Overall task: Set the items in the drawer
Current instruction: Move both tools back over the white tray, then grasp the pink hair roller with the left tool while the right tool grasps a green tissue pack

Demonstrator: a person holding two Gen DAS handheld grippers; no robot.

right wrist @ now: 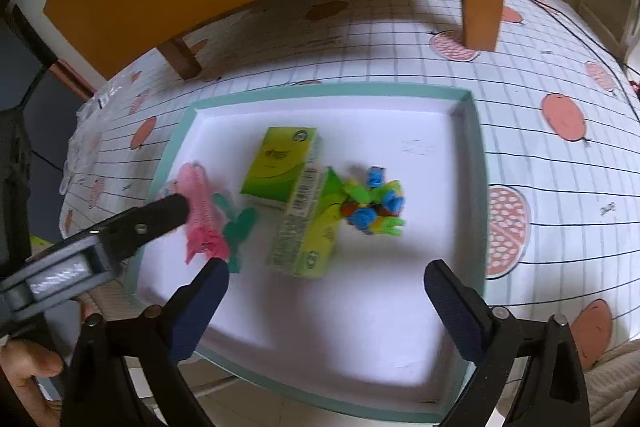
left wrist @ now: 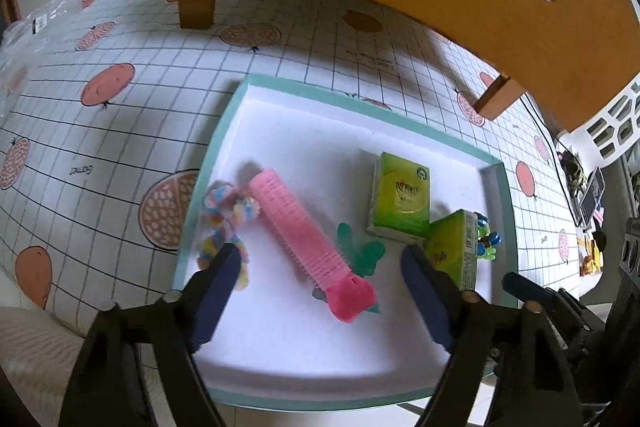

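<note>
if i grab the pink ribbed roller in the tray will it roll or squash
The pink roller looks cylindrical, so a sideways push would probably roll it. Its ribbed body suggests light plastic, likely stiff. The flat end tab may limit rolling.

A pink ribbed hair roller lies slantwise in the shallow white tray with mint rim. A pastel pompom tie sits at its far end, against the tray's left wall. Two green tissue packs lie to the right (the nearer one tilted), small bright clips beside them.
</note>
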